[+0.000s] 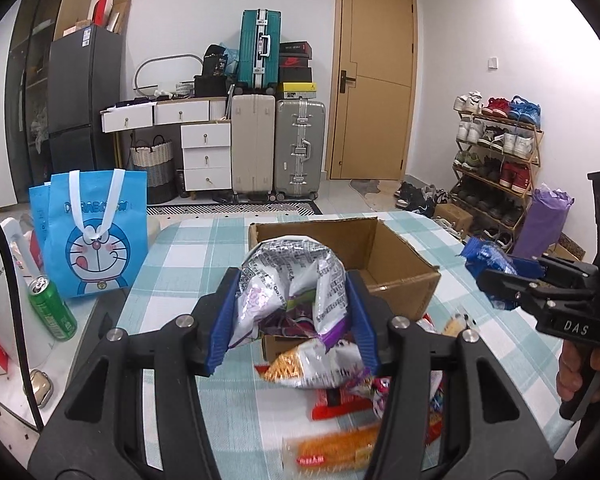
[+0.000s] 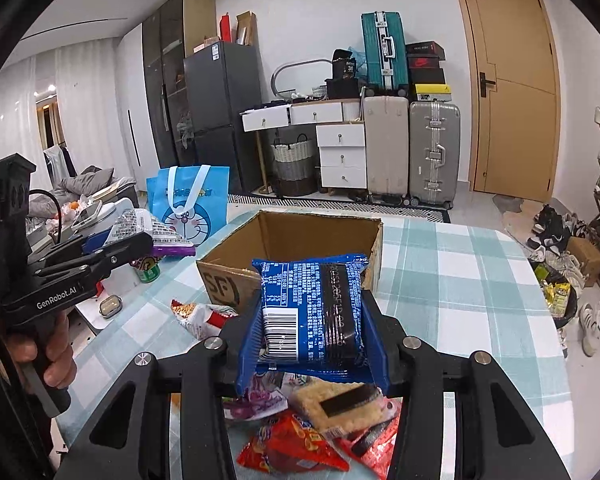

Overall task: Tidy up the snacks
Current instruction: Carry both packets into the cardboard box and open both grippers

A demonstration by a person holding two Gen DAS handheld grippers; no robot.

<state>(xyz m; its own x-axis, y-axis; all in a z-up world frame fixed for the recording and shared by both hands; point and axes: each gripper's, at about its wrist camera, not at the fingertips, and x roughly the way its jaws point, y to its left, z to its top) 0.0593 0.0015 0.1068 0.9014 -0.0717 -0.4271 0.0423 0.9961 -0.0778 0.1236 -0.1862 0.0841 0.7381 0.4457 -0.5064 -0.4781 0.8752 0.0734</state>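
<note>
The left gripper (image 1: 292, 320) pinches a crumpled silver-and-purple snack bag (image 1: 292, 280) between its blue pads; the right gripper (image 2: 314, 340) pinches a flat blue wafer packet (image 2: 316, 312) with white print and a barcode. Beneath both lie loose red and orange snack packets (image 2: 292, 448); just beyond stands the open cardboard box (image 1: 384, 252) on the checked tablecloth (image 2: 440, 264).

Each camera sits just behind its own tongs, looking forward and slightly down along the two fingers, close above the checked table (image 1: 204, 240). The left view faces the cardboard box (image 1: 400, 264) ahead and catches the right gripper (image 1: 496, 280) off to its right. The right view faces the same box (image 2: 300, 232), with the left gripper (image 2: 140, 240) to its left. Both share the table, box, suitcases and door beyond.
</note>
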